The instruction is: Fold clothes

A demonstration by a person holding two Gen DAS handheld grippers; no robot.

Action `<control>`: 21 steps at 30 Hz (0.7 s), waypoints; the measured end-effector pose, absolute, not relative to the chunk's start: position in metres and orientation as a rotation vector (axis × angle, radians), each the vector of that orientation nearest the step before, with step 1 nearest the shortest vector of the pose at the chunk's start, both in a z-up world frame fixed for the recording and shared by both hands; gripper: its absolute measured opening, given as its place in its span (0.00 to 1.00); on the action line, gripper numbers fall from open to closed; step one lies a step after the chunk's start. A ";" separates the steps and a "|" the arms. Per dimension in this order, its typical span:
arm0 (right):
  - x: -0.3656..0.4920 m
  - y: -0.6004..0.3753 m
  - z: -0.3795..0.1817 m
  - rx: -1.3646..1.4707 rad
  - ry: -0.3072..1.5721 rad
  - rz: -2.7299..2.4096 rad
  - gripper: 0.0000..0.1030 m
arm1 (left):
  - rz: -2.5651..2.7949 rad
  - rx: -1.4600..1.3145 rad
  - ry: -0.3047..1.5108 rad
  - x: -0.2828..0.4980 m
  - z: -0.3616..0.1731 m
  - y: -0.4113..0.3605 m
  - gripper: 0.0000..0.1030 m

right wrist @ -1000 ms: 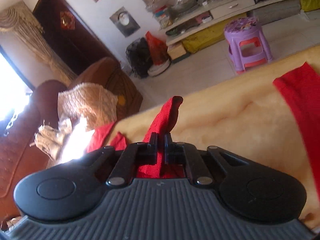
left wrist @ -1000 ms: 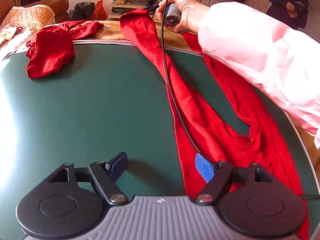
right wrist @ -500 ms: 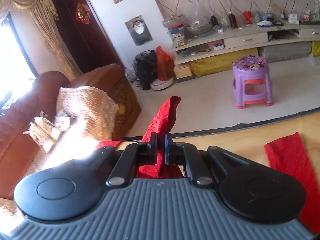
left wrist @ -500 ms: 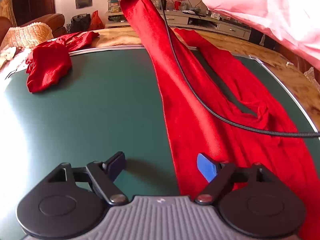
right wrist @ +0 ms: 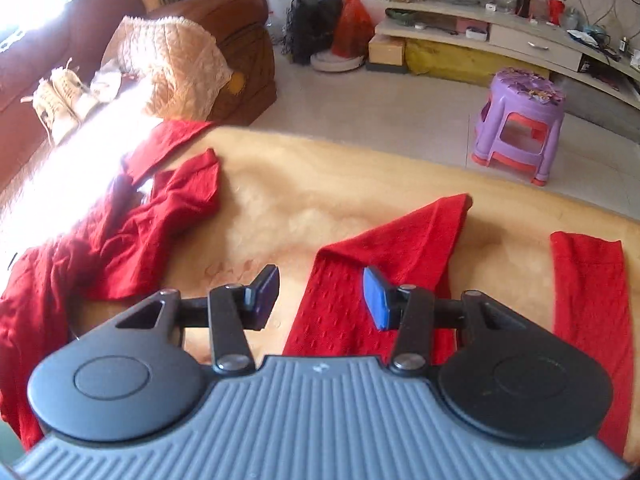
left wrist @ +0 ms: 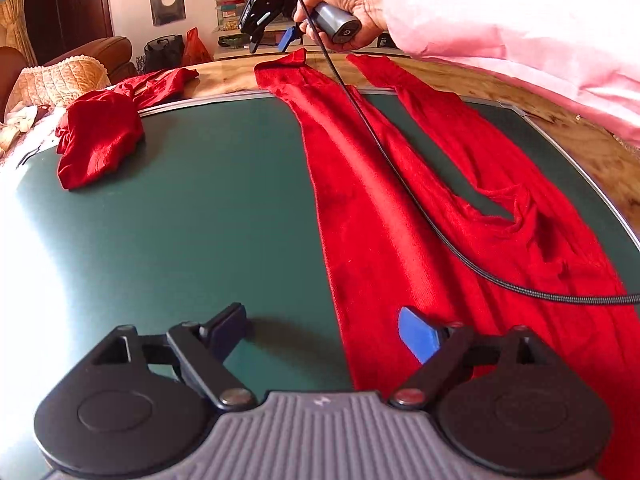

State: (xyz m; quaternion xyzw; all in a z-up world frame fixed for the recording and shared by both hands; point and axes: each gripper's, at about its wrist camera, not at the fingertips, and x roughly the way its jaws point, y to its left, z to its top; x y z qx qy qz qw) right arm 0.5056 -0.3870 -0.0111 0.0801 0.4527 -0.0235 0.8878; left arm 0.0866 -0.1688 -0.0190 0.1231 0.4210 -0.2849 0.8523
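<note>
Red trousers (left wrist: 384, 208) lie spread on the green mat (left wrist: 200, 200), both legs stretched away to the far wooden table edge. My left gripper (left wrist: 320, 330) is open, low over the mat at the trousers' near left edge. My right gripper (right wrist: 320, 296) is open and empty, just above the left leg's cuff (right wrist: 400, 248); the other cuff (right wrist: 588, 272) lies to its right. The right gripper also shows in the left wrist view (left wrist: 272, 28), held above that cuff (left wrist: 288, 64).
A second crumpled red garment (left wrist: 100, 136) lies at the mat's far left, also in the right wrist view (right wrist: 112, 232). The right gripper's black cable (left wrist: 400, 176) trails across the trousers. A sofa (right wrist: 200, 40) and a purple stool (right wrist: 520, 120) stand beyond the table.
My right gripper lowered the left trouser leg it had lifted, opened and let go; the cuff now lies flat on the table. My left gripper has stayed open in place.
</note>
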 end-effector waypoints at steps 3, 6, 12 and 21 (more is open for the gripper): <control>0.511 -0.387 -0.024 0.232 0.966 -0.107 0.52 | -0.607 0.262 0.886 0.086 -0.019 -0.168 0.86; 0.517 -0.402 -0.034 0.292 0.974 -0.134 0.52 | -0.614 0.264 0.886 0.086 -0.020 -0.168 0.89; 0.526 -0.423 -0.023 0.282 0.732 -0.179 0.53 | -0.609 0.271 0.890 0.084 -0.020 -0.164 0.90; 0.500 -0.436 -0.035 0.330 0.903 -0.037 0.56 | -0.571 0.293 0.915 0.084 -0.020 -0.168 0.95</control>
